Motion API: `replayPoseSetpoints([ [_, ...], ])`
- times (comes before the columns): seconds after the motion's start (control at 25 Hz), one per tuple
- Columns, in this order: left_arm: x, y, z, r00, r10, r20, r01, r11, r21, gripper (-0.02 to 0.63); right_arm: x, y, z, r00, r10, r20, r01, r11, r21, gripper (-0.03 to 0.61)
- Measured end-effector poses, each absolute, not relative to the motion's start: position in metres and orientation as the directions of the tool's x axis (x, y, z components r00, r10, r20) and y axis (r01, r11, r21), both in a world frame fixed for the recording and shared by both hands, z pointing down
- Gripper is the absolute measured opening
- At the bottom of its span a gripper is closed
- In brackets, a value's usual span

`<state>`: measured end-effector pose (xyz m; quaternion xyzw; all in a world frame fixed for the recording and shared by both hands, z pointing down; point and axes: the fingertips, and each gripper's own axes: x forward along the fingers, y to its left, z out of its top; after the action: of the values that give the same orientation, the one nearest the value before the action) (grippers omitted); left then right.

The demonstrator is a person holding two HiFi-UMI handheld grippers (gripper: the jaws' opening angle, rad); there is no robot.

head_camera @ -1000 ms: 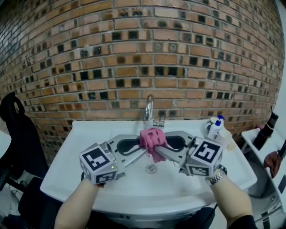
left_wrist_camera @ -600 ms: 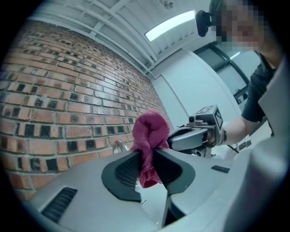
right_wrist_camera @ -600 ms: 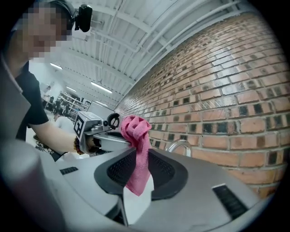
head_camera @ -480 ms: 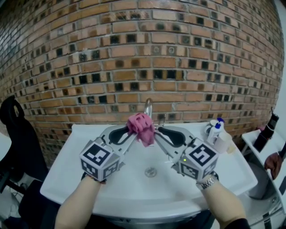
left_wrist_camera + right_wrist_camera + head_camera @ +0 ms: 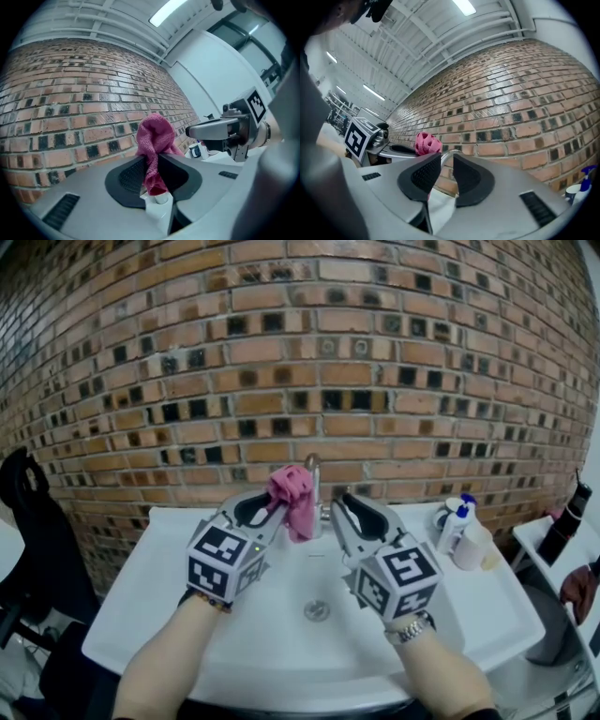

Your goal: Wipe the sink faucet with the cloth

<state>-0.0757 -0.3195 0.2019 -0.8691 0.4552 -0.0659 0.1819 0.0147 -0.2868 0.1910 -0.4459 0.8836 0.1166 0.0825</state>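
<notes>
Left gripper (image 5: 274,505) is clamping the pink cloth (image 5: 293,495) between its pads; in the left gripper view the cloth (image 5: 154,140) is standing up out of the jaws as a bunched lump, with one end hanging down between them. I am holding this cloth just at the left side of the chrome faucet (image 5: 313,468), high at its spout, but I cannot tell whether it is really touching the metal.

One second ago both grippers were meeting at the cloth low over the drain (image 5: 317,610) of the white sink (image 5: 178,615). Now both are raised and pushed toward the brick wall (image 5: 300,352), and the cloth is staying with the left one only.

Right gripper (image 5: 339,505) is standing apart from the cloth, on the right of the faucet. Its jaws are a little apart and are gripping nothing; through the gap I am seeing the curved spout (image 5: 449,153).
</notes>
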Motion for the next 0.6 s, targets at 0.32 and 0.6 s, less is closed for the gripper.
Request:
replayPoseSetpoints([
  [0.32, -0.069, -0.343, 0.191, 0.575, -0.817, -0.05, -0.765, -0.515, -0.387, 0.089, 0.02, -0.3, 0.204, -0.565, -0.79, -0.237, -0.824, 0.558, 0.102, 0.091],
  [0.6, -0.065, -0.365, 0.181, 0.576, -0.816, -0.054, -0.768, -0.517, -0.377, 0.087, 0.023, -0.305, 0.215, -0.571, -0.794, -0.21, -0.82, 0.566, 0.087, 0.091],
])
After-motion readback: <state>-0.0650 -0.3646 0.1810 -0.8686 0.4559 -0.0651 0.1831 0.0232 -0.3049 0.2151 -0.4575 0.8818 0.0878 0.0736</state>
